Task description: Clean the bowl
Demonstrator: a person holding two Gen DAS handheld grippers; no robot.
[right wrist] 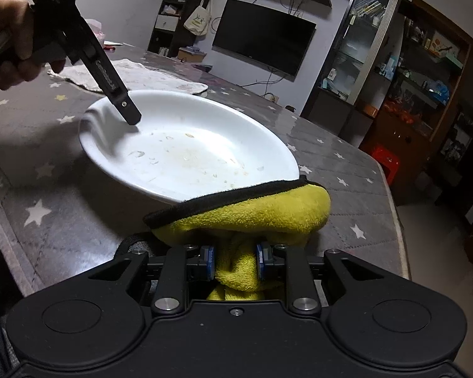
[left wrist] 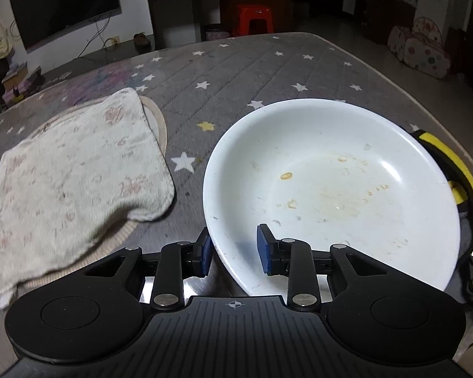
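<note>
The left gripper (left wrist: 235,249) pinches the near rim of the wide, shallow white bowl (left wrist: 331,189), with one blue pad (left wrist: 265,247) inside the bowl and the other under the rim, so it is holding the bowl. In the right wrist view the same gripper comes down from 10 o'clock, held by a person's hand (right wrist: 6,37), and the bowl's rim on that side looks lifted a little. The right gripper (right wrist: 235,263) is squeezed tight on a fluffy yellow cloth with a black edge (right wrist: 252,217). The cloth bunches up just in front of the gripper and touches the bowl's rim at 6 o'clock in that view. The bowl has dried yellow-brown food marks (left wrist: 287,175) in its middle. It sits on the bench with a grey cover dotted with white stars (left wrist: 236,72). At 9 o'clock from the bowl, in the left wrist view, lies a pale folded towel with faded pink marks (left wrist: 72,170).
</note>
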